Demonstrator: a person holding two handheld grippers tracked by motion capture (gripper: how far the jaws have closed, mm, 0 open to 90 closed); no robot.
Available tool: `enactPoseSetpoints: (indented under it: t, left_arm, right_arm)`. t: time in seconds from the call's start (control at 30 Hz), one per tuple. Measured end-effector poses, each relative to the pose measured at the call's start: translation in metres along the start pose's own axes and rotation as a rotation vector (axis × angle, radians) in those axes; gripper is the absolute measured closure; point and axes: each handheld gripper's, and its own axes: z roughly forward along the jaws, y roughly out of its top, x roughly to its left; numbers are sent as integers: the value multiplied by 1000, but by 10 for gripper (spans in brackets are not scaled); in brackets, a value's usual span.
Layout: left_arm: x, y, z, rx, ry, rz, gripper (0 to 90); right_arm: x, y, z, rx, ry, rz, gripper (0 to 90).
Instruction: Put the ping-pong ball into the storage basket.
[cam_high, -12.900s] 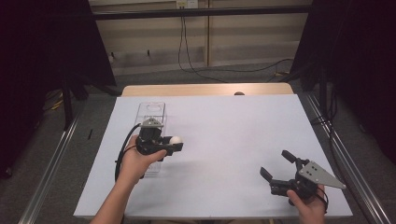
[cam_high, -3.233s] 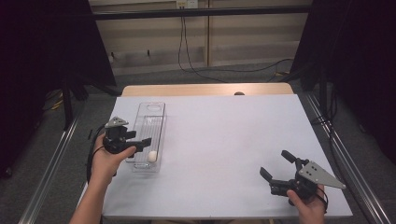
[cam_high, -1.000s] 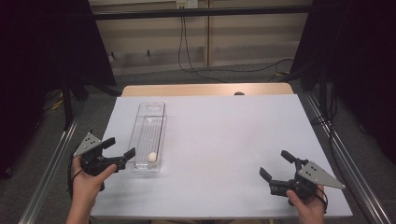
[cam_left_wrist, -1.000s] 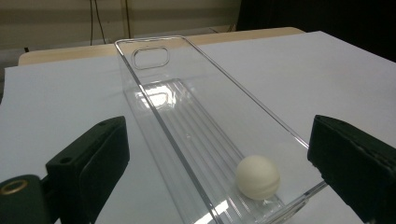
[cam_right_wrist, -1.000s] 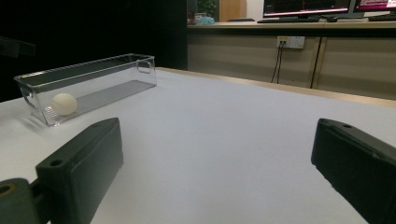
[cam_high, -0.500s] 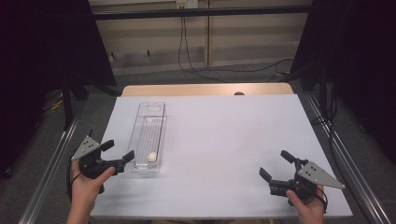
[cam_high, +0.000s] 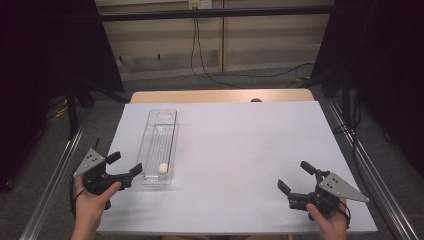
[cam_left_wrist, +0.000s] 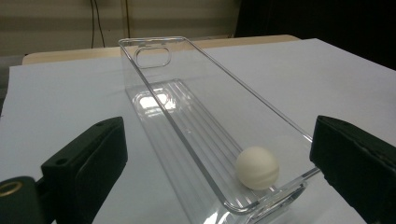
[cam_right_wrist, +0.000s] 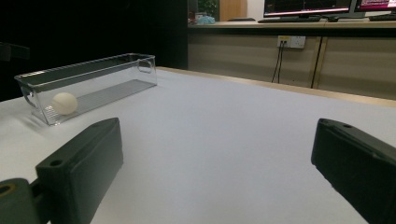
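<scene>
Ball (cam_high: 163, 168), white, in clear tray (cam_high: 159, 125) near bench (cam_high: 250, 150) left edge; left tongs (cam_high: 124, 167) beside tray, right tongs (cam_high: 292, 178) near right front corner. Gripper views: both tongs wide open, empty.

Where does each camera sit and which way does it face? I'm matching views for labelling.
High view: above the person's side, looking down the table; both hands and grippers show.
Left gripper view: on the left gripper, facing the clear tray and ball between open jaws.
Right gripper view: on the right gripper, low, facing across the table.
All share the tray and ball.
</scene>
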Motion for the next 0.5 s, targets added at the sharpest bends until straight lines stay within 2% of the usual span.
enactPoseSetpoints:
  t: [0.5]
  left_arm:
    - [-2,-9,-2,-13,-7,5,40]
  right_arm:
    - [1,1,0,-5,-1,5,19]
